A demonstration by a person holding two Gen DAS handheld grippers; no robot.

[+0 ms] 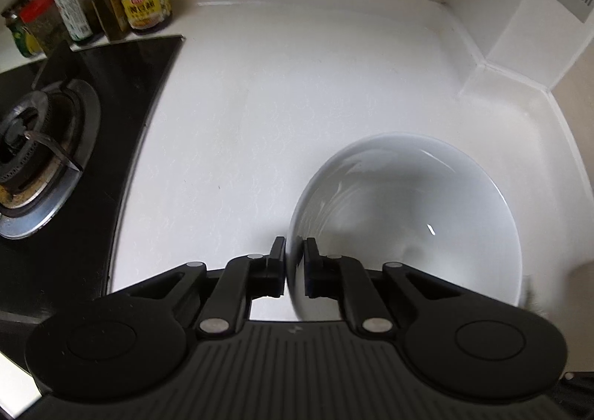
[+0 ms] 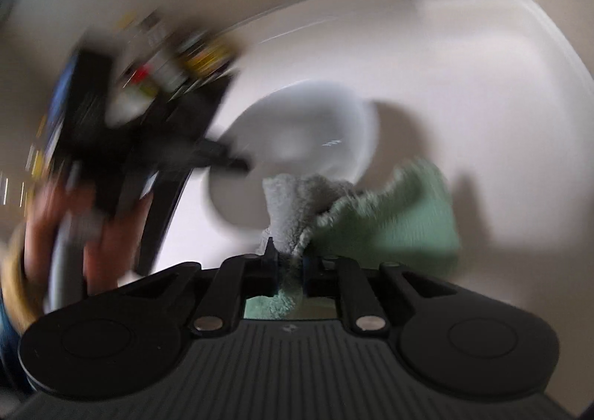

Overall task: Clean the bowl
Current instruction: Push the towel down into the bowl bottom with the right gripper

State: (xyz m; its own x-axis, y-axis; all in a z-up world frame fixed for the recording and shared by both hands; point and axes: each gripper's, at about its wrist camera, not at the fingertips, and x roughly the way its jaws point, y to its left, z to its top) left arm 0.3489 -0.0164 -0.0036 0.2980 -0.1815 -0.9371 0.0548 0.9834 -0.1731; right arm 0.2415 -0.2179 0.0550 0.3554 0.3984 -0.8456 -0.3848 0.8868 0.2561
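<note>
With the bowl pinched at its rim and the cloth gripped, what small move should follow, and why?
Probably bring the right tool with the cloth into the bowl to begin wiping: the left tool clamps its rim, and the cloth hangs just outside it.

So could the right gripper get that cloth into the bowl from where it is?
Probably yes. The right gripper is shut on the green cloth, which hangs just in front of the white bowl. The left gripper pinches only the bowl's near rim, so the open inside looks unblocked, though the right view is blurred.
</note>
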